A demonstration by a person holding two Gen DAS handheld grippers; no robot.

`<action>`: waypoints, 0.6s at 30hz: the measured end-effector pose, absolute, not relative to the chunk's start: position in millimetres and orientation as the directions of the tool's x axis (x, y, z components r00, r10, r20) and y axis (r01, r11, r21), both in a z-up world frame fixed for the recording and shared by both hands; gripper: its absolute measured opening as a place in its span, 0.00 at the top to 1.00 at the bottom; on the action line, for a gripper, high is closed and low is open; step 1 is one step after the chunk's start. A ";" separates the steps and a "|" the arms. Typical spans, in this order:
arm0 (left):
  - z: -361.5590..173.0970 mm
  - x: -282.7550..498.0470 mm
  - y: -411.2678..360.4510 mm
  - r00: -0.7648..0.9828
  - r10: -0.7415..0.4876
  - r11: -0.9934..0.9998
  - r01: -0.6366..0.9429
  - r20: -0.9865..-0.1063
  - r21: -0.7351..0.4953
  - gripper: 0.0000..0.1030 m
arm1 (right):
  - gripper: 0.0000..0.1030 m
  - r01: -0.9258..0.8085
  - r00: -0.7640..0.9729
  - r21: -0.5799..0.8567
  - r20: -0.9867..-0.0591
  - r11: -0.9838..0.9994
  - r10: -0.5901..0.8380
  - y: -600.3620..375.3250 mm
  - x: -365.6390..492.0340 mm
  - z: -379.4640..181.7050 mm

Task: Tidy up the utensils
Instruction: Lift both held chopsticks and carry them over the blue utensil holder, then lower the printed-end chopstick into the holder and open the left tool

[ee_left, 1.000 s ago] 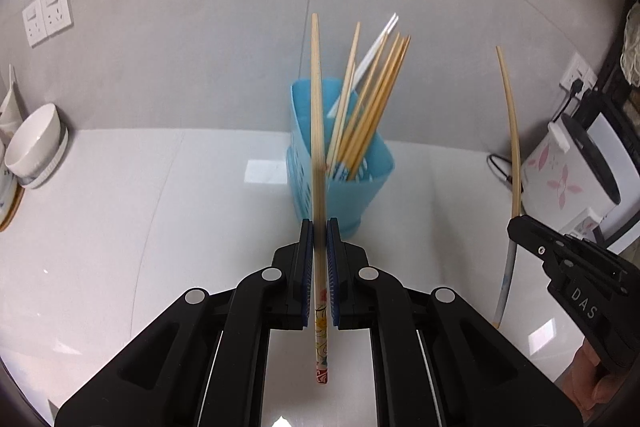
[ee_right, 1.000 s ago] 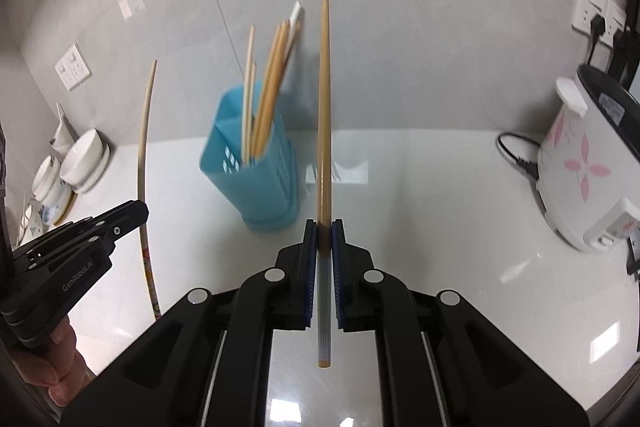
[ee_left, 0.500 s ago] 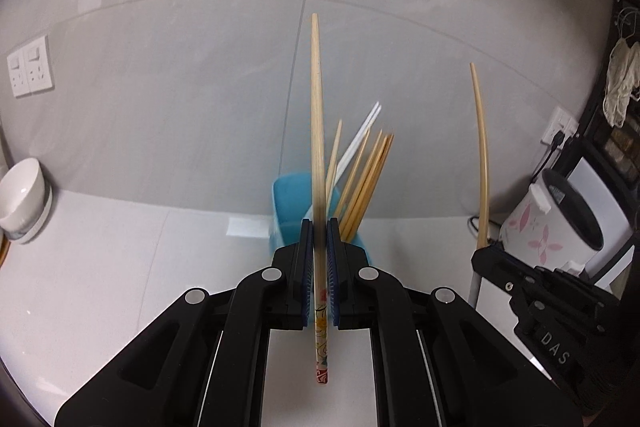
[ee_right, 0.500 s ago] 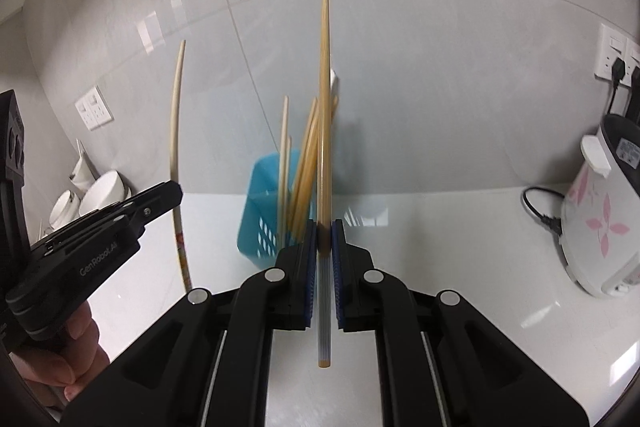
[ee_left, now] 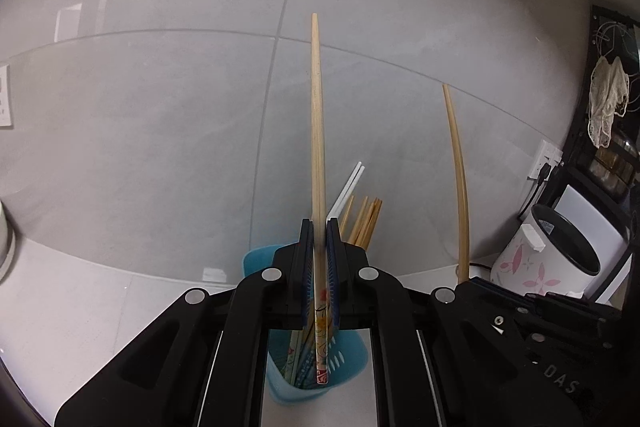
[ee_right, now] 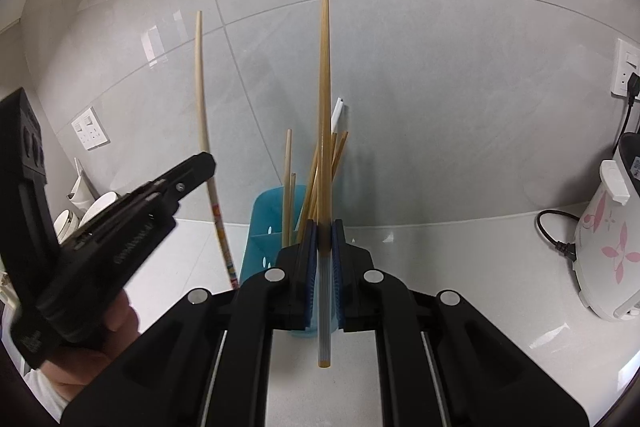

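Wooden and slender, 1 chopstick (ee_left: 318,131) is clamped upright in the left hand-held gripper (ee_left: 319,227), with its painted handle end hanging below the jaws directly over the blue holder (ee_left: 256,261). A 2nd chopstick (ee_right: 325,107), with a ribbed grey handle end, is pinched the same way in the right hand-held gripper (ee_right: 325,227); both jaws are closed tight on their sticks. In the right wrist view the holder is seen at 12 o'clock from the jaws, standing on the white tabletop (ee_right: 460,267), with a bundle of chopsticks (ee_right: 316,179) already leaning inside it and the left hand-held gripper at 9 o'clock. A flowered rice cooker (ee_right: 604,247) stands well apart at 3 o'clock.

Each stick is judged to be very light and stiff, with a smooth finish that could slip or swivel between the pads if the squeeze is eased. Hold has been taken low on the shaft, toward the thicker handle end, which leaves the long tapered part free above; a pinch nearer the middle would be expected to resist swinging better. Little risk of breakage is expected. On release, each stick is likely to drop and rattle against the bundle, so the handle end should be well inside the rim first.
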State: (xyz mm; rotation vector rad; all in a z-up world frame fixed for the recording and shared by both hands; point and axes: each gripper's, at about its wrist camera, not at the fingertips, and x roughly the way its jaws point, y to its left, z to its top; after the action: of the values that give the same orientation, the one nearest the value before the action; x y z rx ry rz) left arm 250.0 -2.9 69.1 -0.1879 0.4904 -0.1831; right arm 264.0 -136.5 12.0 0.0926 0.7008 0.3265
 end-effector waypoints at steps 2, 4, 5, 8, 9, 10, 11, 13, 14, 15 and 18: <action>60.6 255.0 -4.9 0.863 -0.223 0.967 0.138 -0.453 -0.212 0.94 | 0.94 -0.263 0.716 0.192 -0.618 0.946 0.325 -136.4 265.6 10.5; 52.9 259.2 -7.3 0.859 -0.224 0.969 0.143 -0.460 -0.203 0.94 | 0.94 -0.263 0.713 0.191 -0.622 0.946 0.323 -134.6 268.7 8.1; 49.3 260.7 -8.8 0.858 -0.225 0.969 0.148 -0.462 -0.198 0.94 | 0.94 -0.263 0.714 0.191 -0.621 0.946 0.324 -134.1 270.0 7.4; 38.8 265.5 -12.1 0.853 -0.227 0.970 0.156 -0.470 -0.186 0.94 | 0.94 -0.263 0.713 0.189 -0.622 0.946 0.323 -133.2 271.8 5.4; 35.1 267.0 -12.2 0.850 -0.218 0.973 0.150 -0.479 -0.177 0.94 | 0.94 -0.262 0.712 0.189 -0.624 0.946 0.322 -132.7 272.9 4.4; 32.0 268.3 -13.1 0.848 -0.215 0.974 0.148 -0.485 -0.173 0.94 | 0.94 -0.263 0.709 0.189 -0.627 0.946 0.323 -132.1 273.7 3.4; 28.1 271.2 -14.3 0.839 -0.218 0.974 0.152 -0.498 -0.170 0.94 | 0.94 -0.263 0.709 0.189 -0.627 0.946 0.322 -131.6 274.0 3.0; 22.7 273.3 -15.5 0.830 -0.221 0.974 0.158 -0.512 -0.165 0.94 | 0.94 -0.266 0.706 0.184 -0.632 0.946 0.322 -129.0 274.7 1.2; 20.7 273.8 -15.7 0.827 -0.220 0.974 0.158 -0.517 -0.162 0.94 | 0.94 -0.269 0.704 0.184 -0.633 0.945 0.323 -127.9 275.1 0.5; 18.9 274.6 -15.5 0.821 -0.222 0.974 0.160 -0.525 -0.161 0.94 | 0.94 -0.270 0.703 0.183 -0.633 0.945 0.323 -127.4 275.8 0.3; 16.2 276.4 -13.1 0.812 -0.216 0.975 0.153 -0.542 -0.159 0.93 | 0.94 -0.273 0.702 0.183 -0.633 0.944 0.326 -125.5 277.0 0.3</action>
State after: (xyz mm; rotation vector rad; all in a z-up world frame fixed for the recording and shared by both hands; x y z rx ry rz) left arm 276.4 -13.1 16.2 -0.1100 0.5908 -0.1974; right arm 277.1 -125.5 0.3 0.0775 0.7190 0.3334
